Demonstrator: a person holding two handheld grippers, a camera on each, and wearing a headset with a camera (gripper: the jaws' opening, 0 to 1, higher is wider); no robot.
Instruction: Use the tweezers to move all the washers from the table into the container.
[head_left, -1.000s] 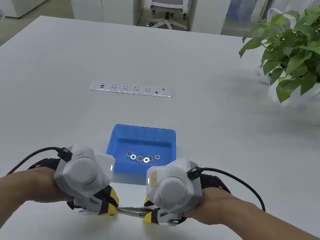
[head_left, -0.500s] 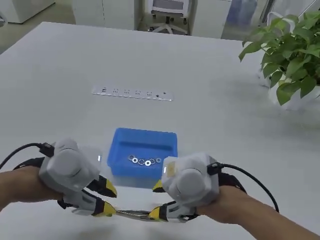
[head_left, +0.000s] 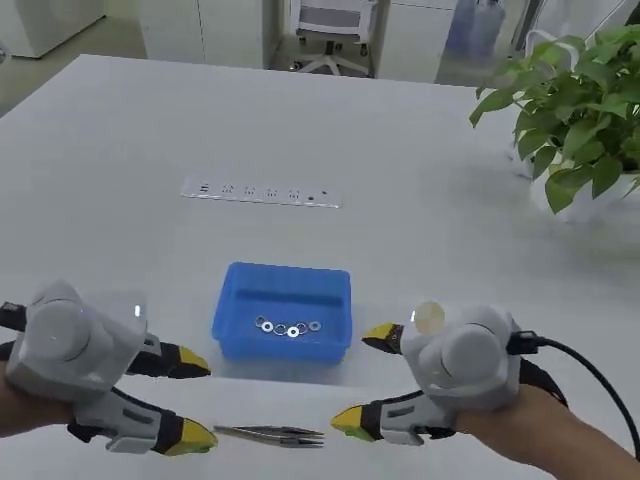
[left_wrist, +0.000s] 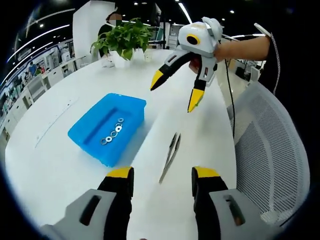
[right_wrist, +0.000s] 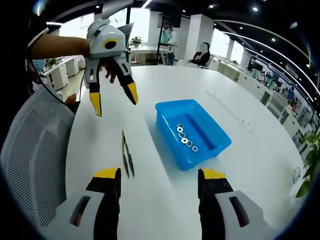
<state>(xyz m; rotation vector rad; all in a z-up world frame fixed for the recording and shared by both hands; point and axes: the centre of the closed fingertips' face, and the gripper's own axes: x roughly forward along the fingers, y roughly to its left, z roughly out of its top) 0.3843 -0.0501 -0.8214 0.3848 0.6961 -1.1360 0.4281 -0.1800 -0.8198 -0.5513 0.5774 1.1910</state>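
Since a second ago the two tools have drawn apart from the tweezers they met over; the left tool (head_left: 203, 400), at lower left, has its jaws spread wide and empty. The tweezers (head_left: 270, 434) lie loose on the table (head_left: 420, 240) at bottom centre, just below the blue container (head_left: 282, 349) holding the washers (head_left: 287, 326). At lower right, the right tool (head_left: 355, 380) is likewise released, gripping nothing.

Open-plan office, long white table (head_left: 450, 240) with socket strip (head_left: 262, 192), swivel chair (head_left: 333, 25) beyond, potted plant (head_left: 575, 100), mesh chair (left_wrist: 272, 145) alongside, rows of desks (right_wrist: 280, 90) under ceiling spotlights (right_wrist: 255, 9), people (right_wrist: 167, 35) standing at the back
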